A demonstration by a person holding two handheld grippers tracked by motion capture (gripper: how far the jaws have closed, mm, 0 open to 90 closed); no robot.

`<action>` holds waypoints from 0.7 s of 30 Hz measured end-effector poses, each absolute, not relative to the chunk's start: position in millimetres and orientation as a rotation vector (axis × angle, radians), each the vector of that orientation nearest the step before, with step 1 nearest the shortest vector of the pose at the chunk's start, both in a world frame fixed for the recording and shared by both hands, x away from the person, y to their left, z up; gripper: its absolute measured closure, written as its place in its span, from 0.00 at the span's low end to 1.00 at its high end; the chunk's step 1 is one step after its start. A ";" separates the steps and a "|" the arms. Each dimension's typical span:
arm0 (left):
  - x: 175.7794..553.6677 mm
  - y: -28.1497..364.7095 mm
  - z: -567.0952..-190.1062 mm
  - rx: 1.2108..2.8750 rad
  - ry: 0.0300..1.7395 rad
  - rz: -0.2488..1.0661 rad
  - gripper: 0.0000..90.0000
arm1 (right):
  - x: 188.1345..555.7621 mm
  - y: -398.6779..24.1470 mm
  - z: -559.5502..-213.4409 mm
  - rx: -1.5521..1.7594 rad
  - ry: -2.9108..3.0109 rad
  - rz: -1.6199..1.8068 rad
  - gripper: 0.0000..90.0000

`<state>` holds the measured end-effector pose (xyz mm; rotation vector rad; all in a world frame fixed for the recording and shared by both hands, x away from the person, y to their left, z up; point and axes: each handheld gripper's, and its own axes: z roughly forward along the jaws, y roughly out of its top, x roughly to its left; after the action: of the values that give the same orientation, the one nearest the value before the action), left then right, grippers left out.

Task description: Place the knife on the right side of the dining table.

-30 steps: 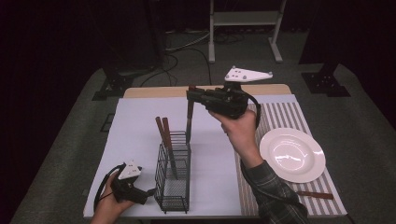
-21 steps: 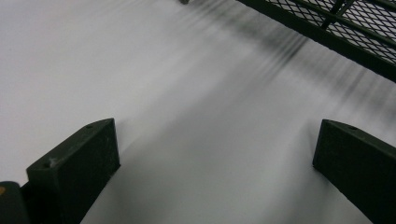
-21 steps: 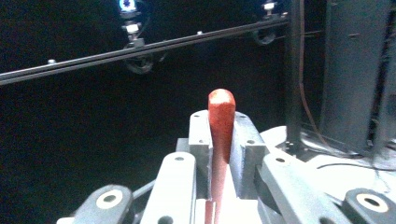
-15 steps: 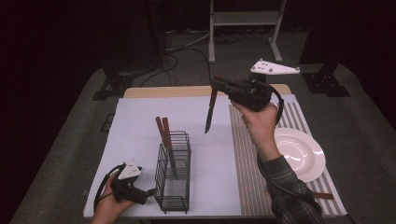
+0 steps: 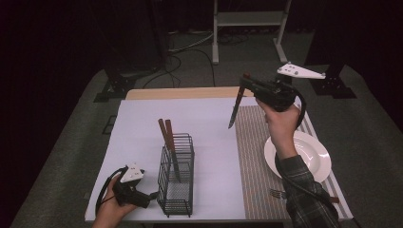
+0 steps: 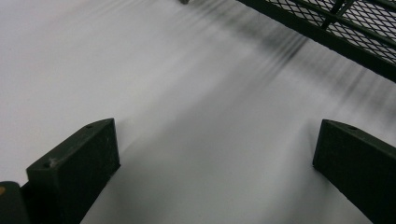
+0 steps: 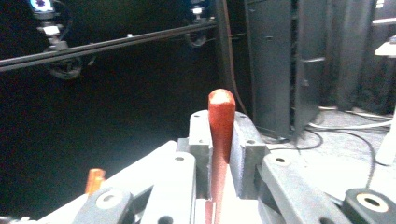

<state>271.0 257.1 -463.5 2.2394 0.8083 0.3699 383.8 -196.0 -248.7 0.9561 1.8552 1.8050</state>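
My right gripper [image 5: 246,86] is raised over the far edge of the table, shut on the reddish wooden handle of a knife [image 5: 234,112] whose blade hangs down and slightly left, above the seam between white mat and striped placemat [image 5: 256,156]. In the right gripper view the knife handle [image 7: 221,116] stands upright, clamped between the grey pads [image 7: 200,140]. A black wire basket [image 5: 177,176] stands near the front with two brown-handled utensils [image 5: 166,130] leaning in it. My left gripper [image 5: 148,194] rests on the white mat just left of the basket, jaws wide apart, nothing between them [image 6: 215,149].
A white plate [image 5: 298,154] sits on the striped placemat at the right, with a fork [image 5: 278,193] near the front edge beside it. The basket's mesh wall [image 6: 345,32] is close ahead of the left gripper. A metal stand [image 5: 247,19] rises behind the table.
My right gripper has carried the knife to the right, from above the basket to over the placemat's left edge. The left gripper has stayed put.
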 end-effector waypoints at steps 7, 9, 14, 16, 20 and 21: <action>271.0 257.0 -463.7 2.238 0.809 0.371 0.00 | 393.3 -214.2 -266.6 1.015 1.815 1.733 0.89; 271.0 257.0 -463.7 2.237 0.809 0.371 0.00 | 396.9 -219.8 -273.2 1.033 1.802 1.714 0.89; 271.1 257.0 -463.8 2.238 0.808 0.372 0.00 | 407.8 -236.7 -292.2 1.090 1.751 1.676 0.89; 271.1 257.0 -463.7 2.238 0.808 0.371 0.00 | 412.4 -242.1 -299.3 1.111 1.732 1.665 0.89; 270.9 257.1 -463.7 2.239 0.809 0.370 0.00 | 420.7 -247.8 -313.5 1.140 1.717 1.625 0.89; 271.0 257.0 -463.7 2.239 0.809 0.371 0.00 | 422.1 -248.4 -316.3 1.144 1.716 1.612 0.89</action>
<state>271.0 257.0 -463.7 2.2385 0.8085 0.3706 422.1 -248.4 -316.3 1.1439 1.7160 1.6117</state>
